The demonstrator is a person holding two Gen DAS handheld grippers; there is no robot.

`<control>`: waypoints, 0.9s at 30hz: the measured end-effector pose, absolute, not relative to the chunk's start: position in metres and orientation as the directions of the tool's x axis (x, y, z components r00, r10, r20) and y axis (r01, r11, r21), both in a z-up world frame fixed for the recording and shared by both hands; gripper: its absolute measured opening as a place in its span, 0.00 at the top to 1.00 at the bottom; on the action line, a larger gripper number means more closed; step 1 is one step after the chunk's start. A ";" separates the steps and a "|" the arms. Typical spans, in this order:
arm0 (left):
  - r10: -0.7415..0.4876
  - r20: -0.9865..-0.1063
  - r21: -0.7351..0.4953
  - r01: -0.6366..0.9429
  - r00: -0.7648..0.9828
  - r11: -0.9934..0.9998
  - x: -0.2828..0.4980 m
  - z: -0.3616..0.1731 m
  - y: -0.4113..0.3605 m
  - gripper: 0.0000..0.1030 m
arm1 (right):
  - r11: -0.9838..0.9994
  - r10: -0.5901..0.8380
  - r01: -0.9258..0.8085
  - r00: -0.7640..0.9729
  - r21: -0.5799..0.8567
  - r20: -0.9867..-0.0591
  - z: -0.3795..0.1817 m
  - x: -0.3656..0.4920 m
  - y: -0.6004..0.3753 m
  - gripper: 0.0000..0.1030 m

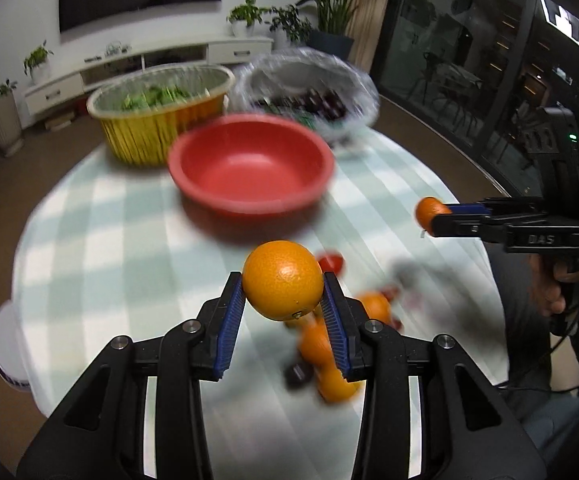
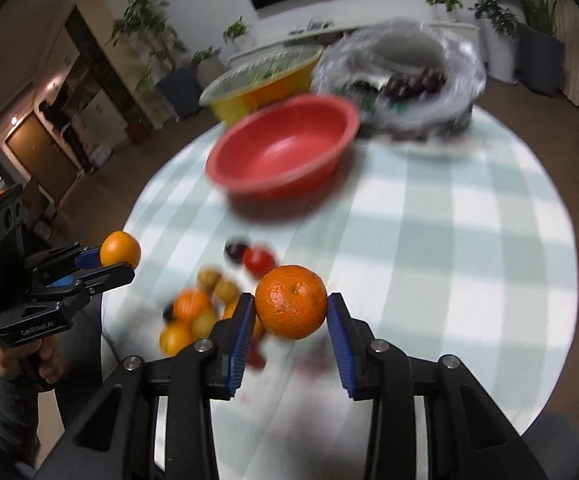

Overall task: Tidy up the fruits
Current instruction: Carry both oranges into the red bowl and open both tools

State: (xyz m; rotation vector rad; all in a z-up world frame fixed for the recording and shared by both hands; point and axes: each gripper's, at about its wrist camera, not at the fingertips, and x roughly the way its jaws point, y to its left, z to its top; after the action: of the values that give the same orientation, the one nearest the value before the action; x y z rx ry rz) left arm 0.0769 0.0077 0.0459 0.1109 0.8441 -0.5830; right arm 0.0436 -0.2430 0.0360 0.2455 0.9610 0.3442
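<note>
Orange fruit (image 1: 282,280) in left fingers (image 1: 231,312).

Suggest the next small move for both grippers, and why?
Probably carry both forward over the red bowl. The left gripper and the right gripper each clamp an orange clear of the table, and the bowl ahead looks empty.

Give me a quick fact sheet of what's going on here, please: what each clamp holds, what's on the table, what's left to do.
left gripper: shut on an orange, lifted off the table
right gripper: shut on a mandarin, also in the air
red bowl: empty, ahead of both grippers
loose fruit pile: oranges and small dark and red fruits on the checked tablecloth
behind the bowl: yellow tub with greens; plastic-wrapped basket with dark fruit
image quality: blurred
</note>
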 end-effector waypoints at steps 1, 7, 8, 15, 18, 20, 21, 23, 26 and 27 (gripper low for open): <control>-0.439 -0.729 -0.129 0.524 0.525 0.842 0.086 0.050 0.008 0.65 | 0.918 0.391 -0.177 0.537 0.354 -0.747 0.041 0.051 -0.245 0.62; -0.386 -0.745 -0.059 0.522 0.545 0.851 0.163 0.059 -0.012 0.65 | 0.916 0.399 -0.212 0.575 0.341 -0.714 0.063 0.108 -0.237 0.62; -0.377 -0.756 -0.049 0.527 0.536 0.848 0.176 0.057 -0.017 0.65 | 0.916 0.400 -0.219 0.573 0.337 -0.715 0.064 0.118 -0.234 0.62; -0.320 -0.820 -0.019 0.536 0.474 0.844 0.227 0.018 -0.046 0.65 | 0.930 0.366 -0.241 0.534 0.279 -0.762 0.053 0.179 -0.211 0.62; -0.307 -0.836 -0.022 0.531 0.456 0.847 0.241 0.001 -0.053 0.65 | 0.931 0.359 -0.254 0.513 0.262 -0.780 0.044 0.197 -0.205 0.62; -0.296 -0.844 -0.016 0.531 0.447 0.848 0.248 -0.007 -0.057 0.65 | 0.933 0.351 -0.261 0.494 0.250 -0.795 0.037 0.209 -0.200 0.62; -0.290 -0.847 -0.010 0.533 0.446 0.846 0.249 -0.010 -0.059 0.65 | 0.933 0.348 -0.262 0.486 0.246 -0.802 0.033 0.214 -0.198 0.62; -0.278 -0.852 0.003 0.536 0.444 0.844 0.253 -0.017 -0.063 0.65 | 0.933 0.345 -0.264 0.472 0.243 -0.812 0.025 0.221 -0.197 0.62; -0.273 -0.856 0.005 0.535 0.439 0.845 0.256 -0.025 -0.065 0.65 | 0.938 0.331 -0.258 0.455 0.233 -0.827 0.016 0.229 -0.195 0.62; -0.268 -0.856 0.013 0.537 0.442 0.844 0.257 -0.028 -0.066 0.65 | 0.938 0.327 -0.259 0.448 0.229 -0.832 0.013 0.231 -0.194 0.62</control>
State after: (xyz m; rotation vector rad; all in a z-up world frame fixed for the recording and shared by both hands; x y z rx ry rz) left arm 0.2569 -0.0659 -0.0275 0.3019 0.9953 -0.5090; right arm 0.2312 -0.1938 0.0133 0.0723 1.0448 0.3628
